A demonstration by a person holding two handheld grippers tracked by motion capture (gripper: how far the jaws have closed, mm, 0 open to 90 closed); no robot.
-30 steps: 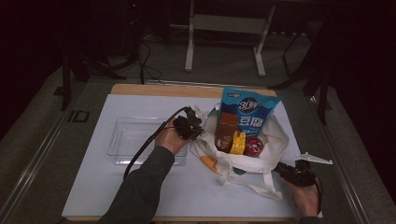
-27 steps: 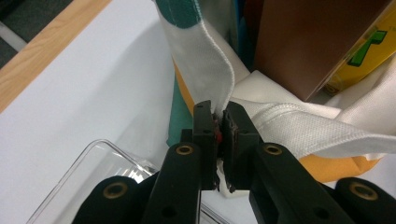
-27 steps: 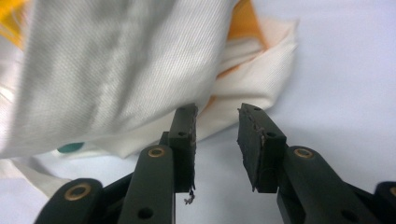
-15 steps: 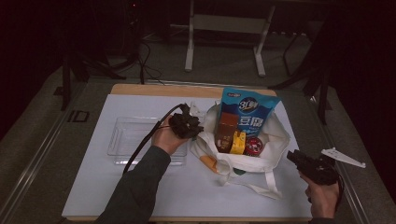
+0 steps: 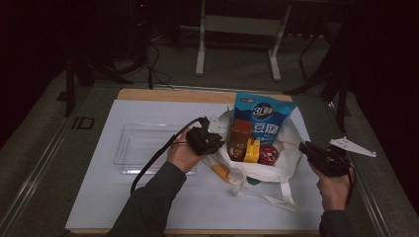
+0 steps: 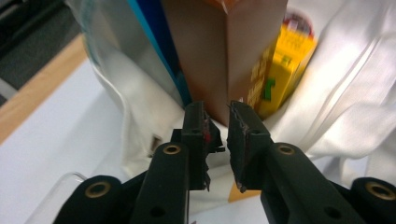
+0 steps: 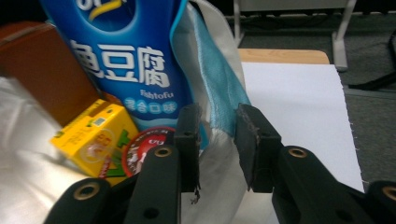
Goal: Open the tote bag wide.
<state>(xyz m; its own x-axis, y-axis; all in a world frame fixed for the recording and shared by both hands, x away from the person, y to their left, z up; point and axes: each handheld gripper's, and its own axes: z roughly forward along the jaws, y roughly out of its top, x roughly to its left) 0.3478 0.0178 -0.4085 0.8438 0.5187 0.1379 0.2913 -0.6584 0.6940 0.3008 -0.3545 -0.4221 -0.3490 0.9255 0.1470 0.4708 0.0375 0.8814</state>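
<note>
Tongs (image 5: 216,139) nearly closed, seemingly empty, beside bag (image 5: 284,168) rim.

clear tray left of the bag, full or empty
Empty. In the high view the clear tray shows just the white mat through its bottom; the packets all sit in the white bag.
</note>
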